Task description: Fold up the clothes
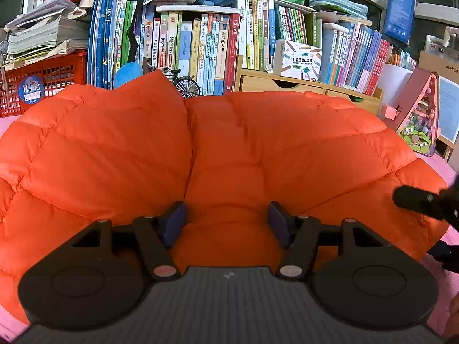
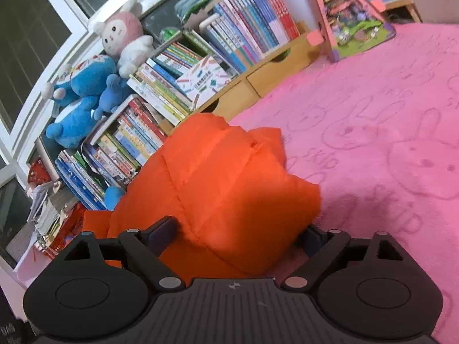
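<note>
The left gripper (image 1: 226, 223) stands with its jaws spread wide, the two blue pads (image 1: 175, 223) apart and orange fabric swelling up between them; whether they press on it I cannot tell. The right gripper (image 2: 238, 235) also has its jaws spread, with a thick fold of the same garment filling the gap between the dark pads (image 2: 162, 230), though the right-hand pad is half hidden behind the fabric.

The garment is one orange puffer jacket (image 1: 229, 154), quilted in slanting seams, puffy and slightly glossy. In the left wrist view it spreads broad in two rounded lobes with a deep crease down the middle, reaching from the jaws out toward the books. In the right wrist view it is bunched into a tall heap (image 2: 218, 177) rising straight out of the jaws.

It lies on a pink blanket (image 2: 373, 132) embossed with rabbits. Behind it runs a row of books (image 1: 200, 46), with two wooden drawers (image 2: 258, 77) under part of it, two blue plush toys (image 2: 80, 97) and one pink and white plush (image 2: 120, 37) on top, and a red crate (image 1: 43, 83) at the far left
</note>
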Demonstrator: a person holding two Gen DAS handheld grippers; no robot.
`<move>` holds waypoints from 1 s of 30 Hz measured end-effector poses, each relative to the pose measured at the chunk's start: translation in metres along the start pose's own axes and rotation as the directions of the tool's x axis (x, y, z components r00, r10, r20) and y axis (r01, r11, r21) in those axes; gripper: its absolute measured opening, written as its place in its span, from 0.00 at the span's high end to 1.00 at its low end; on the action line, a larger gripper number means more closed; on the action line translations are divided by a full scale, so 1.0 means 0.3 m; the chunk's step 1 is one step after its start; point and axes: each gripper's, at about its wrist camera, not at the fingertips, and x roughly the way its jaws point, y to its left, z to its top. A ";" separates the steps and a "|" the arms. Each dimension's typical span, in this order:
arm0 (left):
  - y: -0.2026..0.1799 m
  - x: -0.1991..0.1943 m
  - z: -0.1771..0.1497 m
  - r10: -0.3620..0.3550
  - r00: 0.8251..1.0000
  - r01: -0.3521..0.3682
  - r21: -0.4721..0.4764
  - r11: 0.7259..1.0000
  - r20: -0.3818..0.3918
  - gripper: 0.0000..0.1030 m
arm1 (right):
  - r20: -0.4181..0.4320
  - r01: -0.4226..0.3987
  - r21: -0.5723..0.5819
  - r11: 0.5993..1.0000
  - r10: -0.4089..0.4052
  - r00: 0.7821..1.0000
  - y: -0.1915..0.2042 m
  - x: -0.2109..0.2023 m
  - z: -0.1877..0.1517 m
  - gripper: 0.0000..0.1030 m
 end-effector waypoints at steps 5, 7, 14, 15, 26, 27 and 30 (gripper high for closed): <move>0.010 -0.001 0.000 -0.011 1.000 0.011 -0.012 1.000 -0.001 0.39 | -0.025 -0.020 0.071 0.997 0.022 0.999 0.003 0.052 0.036 0.09; 0.015 0.000 -0.001 -0.018 1.000 0.018 -0.021 1.000 -0.001 0.40 | -0.030 -0.025 0.096 0.995 0.028 0.999 0.004 0.068 0.046 0.09; 0.025 -0.001 0.002 -0.037 0.999 0.037 -0.045 0.998 -0.001 0.40 | -0.065 -0.041 0.092 0.995 0.047 0.997 0.013 0.125 0.068 0.06; 0.025 0.000 0.002 -0.038 0.999 0.038 -0.048 0.998 -0.001 0.40 | -0.074 -0.045 0.092 0.995 0.052 0.996 0.014 0.135 0.074 0.06; 0.055 -0.002 0.001 -0.076 0.997 0.076 -0.092 0.993 0.008 0.40 | -0.053 -0.029 -0.134 0.991 0.022 0.998 0.152 0.159 0.121 0.54; 0.064 -0.006 0.001 -0.084 0.996 0.085 -0.097 0.992 0.013 0.40 | -0.021 -0.015 -0.216 0.976 0.011 1.000 0.200 0.143 0.114 0.55; 0.112 -0.058 0.004 -0.119 0.992 0.122 -0.124 0.985 0.033 0.46 | 0.098 0.051 -0.490 0.870 -0.003 0.995 0.371 0.094 0.055 0.57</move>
